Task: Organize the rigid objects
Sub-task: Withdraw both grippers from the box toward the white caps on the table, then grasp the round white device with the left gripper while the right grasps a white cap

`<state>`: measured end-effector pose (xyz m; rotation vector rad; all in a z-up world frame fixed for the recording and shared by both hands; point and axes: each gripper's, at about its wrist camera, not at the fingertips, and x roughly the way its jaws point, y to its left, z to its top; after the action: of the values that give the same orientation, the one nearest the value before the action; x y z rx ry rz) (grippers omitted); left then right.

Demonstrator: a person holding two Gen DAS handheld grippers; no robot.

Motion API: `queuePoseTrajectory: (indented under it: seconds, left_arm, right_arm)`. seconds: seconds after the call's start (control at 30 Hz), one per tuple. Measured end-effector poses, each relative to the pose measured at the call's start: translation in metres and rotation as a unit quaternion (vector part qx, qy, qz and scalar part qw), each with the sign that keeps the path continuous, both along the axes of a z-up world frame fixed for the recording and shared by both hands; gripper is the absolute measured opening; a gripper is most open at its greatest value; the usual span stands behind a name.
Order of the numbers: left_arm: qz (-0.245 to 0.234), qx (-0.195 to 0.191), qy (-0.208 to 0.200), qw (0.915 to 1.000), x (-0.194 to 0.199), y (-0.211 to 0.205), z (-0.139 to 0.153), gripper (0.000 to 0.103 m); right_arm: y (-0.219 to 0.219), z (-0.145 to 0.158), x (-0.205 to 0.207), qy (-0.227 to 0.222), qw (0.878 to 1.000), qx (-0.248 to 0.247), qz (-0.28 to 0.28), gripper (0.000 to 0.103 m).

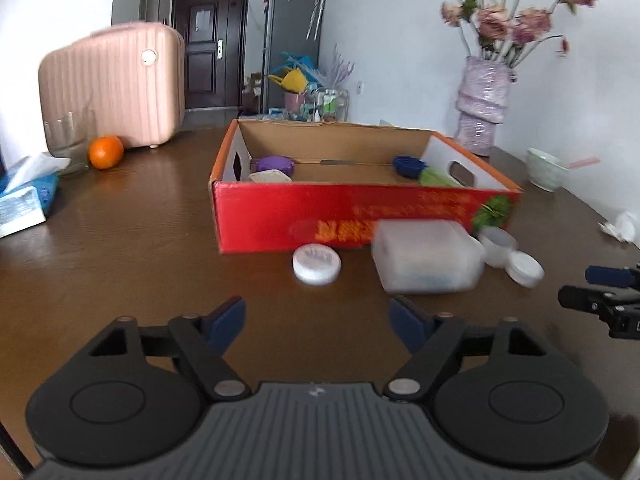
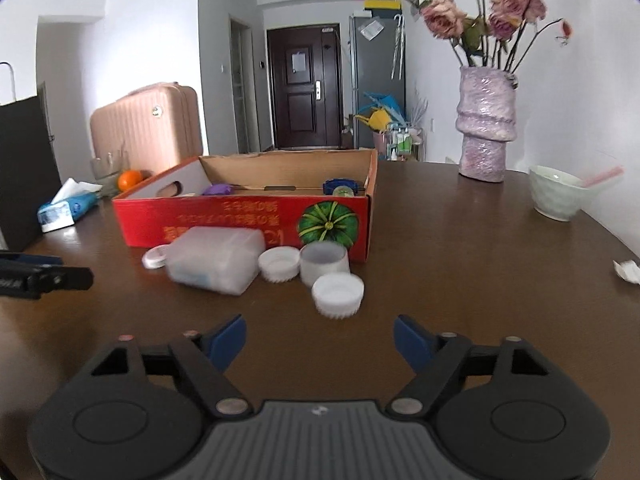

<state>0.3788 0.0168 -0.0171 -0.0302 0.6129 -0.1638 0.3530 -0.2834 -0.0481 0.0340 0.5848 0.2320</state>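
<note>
On the brown surface point(image 1: 120, 240) before the red box point(image 1: 280, 216) lie, left to right, a flat lid point(image 1: 317, 263), a cloudy plastic tub point(image 1: 426, 256) and ribbed caps point(image 2: 338, 294) (all light, stiff, slick; grip across sides). Left gripper point(image 1: 318, 322) and right gripper point(image 2: 320, 340) fingers apart, empty

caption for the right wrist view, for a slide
Open right gripper approaches white lids and a plastic container before the red box.

My left gripper point(image 1: 318, 320) hangs over the brown table point(image 1: 140, 248), jaws apart with nothing between them. Ahead, a flat white lid point(image 1: 317, 264) and a blurred translucent container point(image 1: 426, 256) lie just before the red cardboard box point(image 1: 320, 216). The right gripper point(image 1: 600, 292) shows at the right edge.
</note>
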Motion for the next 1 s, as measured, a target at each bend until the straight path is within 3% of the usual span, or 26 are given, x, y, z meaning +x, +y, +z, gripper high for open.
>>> queuePoseTrajectory:
  seconds: [0.27, 0.43, 0.47, 0.53, 0.6, 0.77, 1.0]
  left_arm:
    - [-0.012, -0.007, 0.034, 0.9993, 0.072, -0.001, -0.025, 0.076]
    - [-0.013, 0.012, 0.028, 0.9995, 0.083, -0.006, -0.03, 0.061]
    - [-0.015, 0.012, 0.026, 0.9995, 0.084, -0.007, -0.031, 0.058]
    - [-0.015, 0.016, 0.02, 0.9996, 0.084, -0.008, -0.031, 0.042]
    - [-0.014, 0.018, 0.021, 0.9995, 0.083, -0.009, -0.03, 0.04]
    - [-0.011, 0.009, 0.024, 0.9996, 0.062, -0.006, -0.023, 0.04]
    - [-0.007, -0.018, -0.019, 0.9996, -0.026, 0.004, 0.008, 0.04]
  right_arm:
    - [0.006, -0.019, 0.069, 0.034, 0.999, -0.006, 0.003, 0.062]
    - [0.012, -0.027, 0.083, 0.045, 0.999, -0.008, 0.004, 0.042]
    - [0.012, -0.027, 0.085, 0.046, 0.999, -0.01, 0.004, 0.04]
    - [0.015, -0.028, 0.085, 0.046, 0.999, -0.023, -0.001, 0.04]
    - [0.016, -0.027, 0.084, 0.045, 0.999, -0.023, 0.0, 0.04]
    - [0.014, -0.022, 0.069, 0.04, 0.999, -0.022, 0.004, 0.039]
    - [0.009, -0.002, 0.01, 0.025, 1.0, -0.001, 0.0, 0.04]
